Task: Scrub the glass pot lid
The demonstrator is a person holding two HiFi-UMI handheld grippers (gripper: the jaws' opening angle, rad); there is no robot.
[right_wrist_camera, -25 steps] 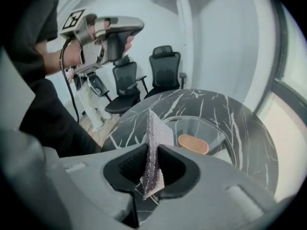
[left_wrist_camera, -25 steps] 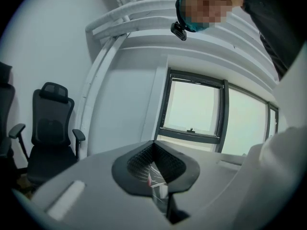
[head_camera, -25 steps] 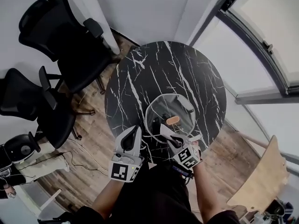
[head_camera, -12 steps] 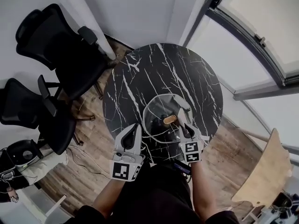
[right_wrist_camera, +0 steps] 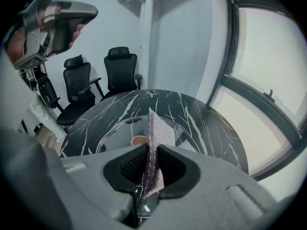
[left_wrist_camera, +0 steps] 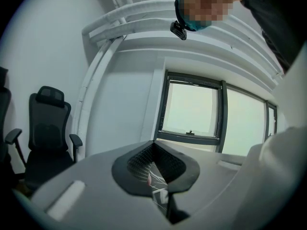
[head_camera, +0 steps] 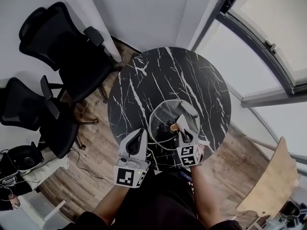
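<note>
The round glass pot lid (head_camera: pixel 165 118) lies flat on the black marble table (head_camera: pixel 144 80), its wooden knob (head_camera: pixel 174 127) up. My right gripper (head_camera: pixel 183 124) is over the near right part of the lid, just right of the knob, shut on a purple-grey scrub cloth (head_camera: pixel 183 120). In the right gripper view the cloth (right_wrist_camera: pixel 156 131) stands on edge between the jaws of the right gripper (right_wrist_camera: pixel 152 164), above the lid (right_wrist_camera: pixel 112 128) and the knob (right_wrist_camera: pixel 138 140). My left gripper (head_camera: pixel 139 136) hangs at the table's near edge, left of the lid, shut and holding nothing; its view points up at the wall and window.
Two black office chairs (head_camera: pixel 57 37) stand left of the table on the wooden floor. A large window (head_camera: pixel 268 37) runs along the right. A light wooden chair (head_camera: pixel 271 186) is at the lower right. Cables and gear (head_camera: pixel 19 162) lie at the lower left.
My right gripper has swung from pointing up-left to straight ahead and moved in over the lid, bringing the cloth beside the knob. The left gripper has hardly moved.
</note>
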